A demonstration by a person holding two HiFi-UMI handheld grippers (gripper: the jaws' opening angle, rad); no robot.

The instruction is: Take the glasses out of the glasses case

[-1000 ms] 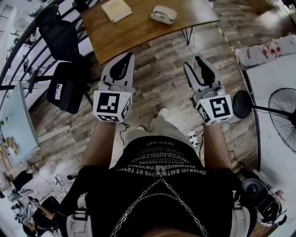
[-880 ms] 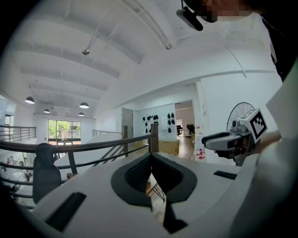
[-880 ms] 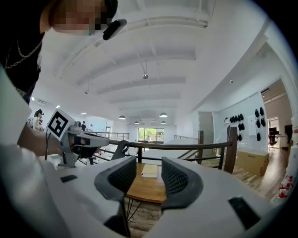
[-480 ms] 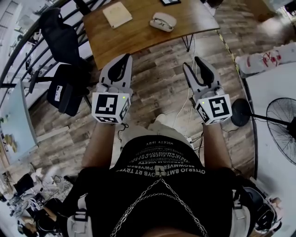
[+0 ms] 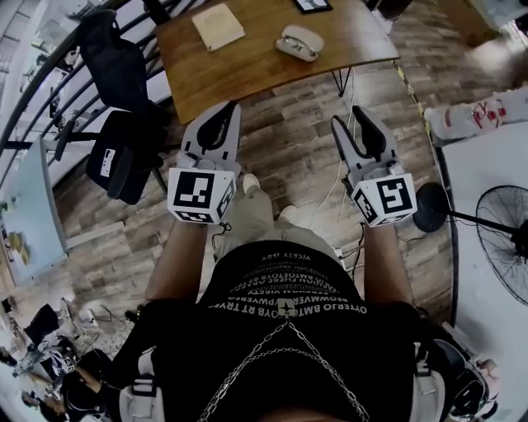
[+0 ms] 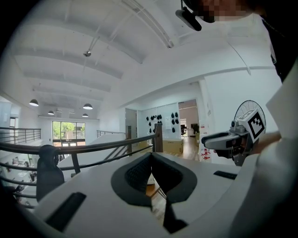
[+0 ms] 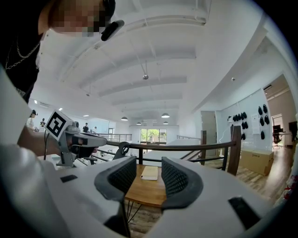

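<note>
A white glasses case (image 5: 299, 41) lies on the brown wooden table (image 5: 247, 66) at the top of the head view, far ahead of both grippers. I cannot see the glasses themselves. My left gripper (image 5: 224, 109) is held over the wood floor short of the table's near edge, its jaws closed tip to tip on nothing (image 6: 150, 157). My right gripper (image 5: 355, 125) hovers level with it to the right, open and empty (image 7: 149, 175). Between its pads a beige notebook (image 7: 150, 172) shows on the table (image 7: 144, 193).
The beige notebook (image 5: 219, 25) lies left of the case, and a dark framed item (image 5: 312, 5) sits at the table's far edge. Black office chairs (image 5: 115, 66) stand at the left by a railing. At the right are a floor fan (image 5: 505, 216) and a white table (image 5: 495, 157). Cables and a power strip (image 5: 342, 246) lie underfoot.
The table and case have slid a little lower and rightward in the head view. A leg has stepped forward between the grippers. Both grippers keep their pose.
</note>
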